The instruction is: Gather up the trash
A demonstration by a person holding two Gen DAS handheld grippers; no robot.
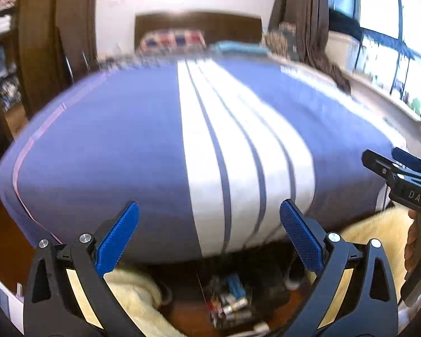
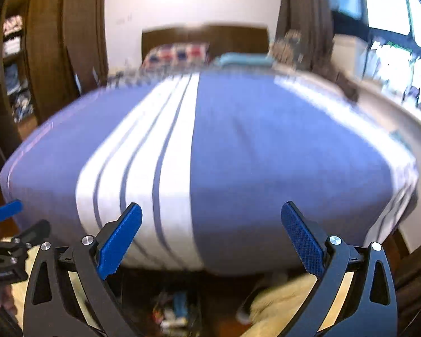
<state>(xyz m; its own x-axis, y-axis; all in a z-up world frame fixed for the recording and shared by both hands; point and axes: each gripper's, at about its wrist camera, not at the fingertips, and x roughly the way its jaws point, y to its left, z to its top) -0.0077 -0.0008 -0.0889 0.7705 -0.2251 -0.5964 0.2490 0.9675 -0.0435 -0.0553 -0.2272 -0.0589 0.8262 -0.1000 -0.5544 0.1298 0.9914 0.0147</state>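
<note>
**Me:** Both claws are spread wide with nothing between the fingers. My left claw (image 1: pixel 209 234) hangs just off the foot of the bed (image 1: pixel 120 146), and my right claw (image 2: pixel 211 236) is level with it. I'm holding both above the floor because I haven't picked a target.

**Partner:** Can each see the other?

**Me:** Yes. The right claw's black frame pokes in at the far right of the left view, and a blue finger of the left one shows at the far left of the right view. They're side by side, apart.

**Partner:** Where's the trash?

**Me:** Below the foot of the bed, I think. There's a dark heap of small clutter (image 1: pixel 232 303) on the floor, between two pale fluffy rugs (image 1: pixel 137 297). The right view shows the same clutter (image 2: pixel 173 311), blurred. Which bits are really rubbish I can't tell.

**Partner:** Anything on top of the bed?

**Me:** Only the blue cover with white stripes, pillows by the headboard (image 1: pixel 199 25). I'd judge we go down, not forward.
</note>
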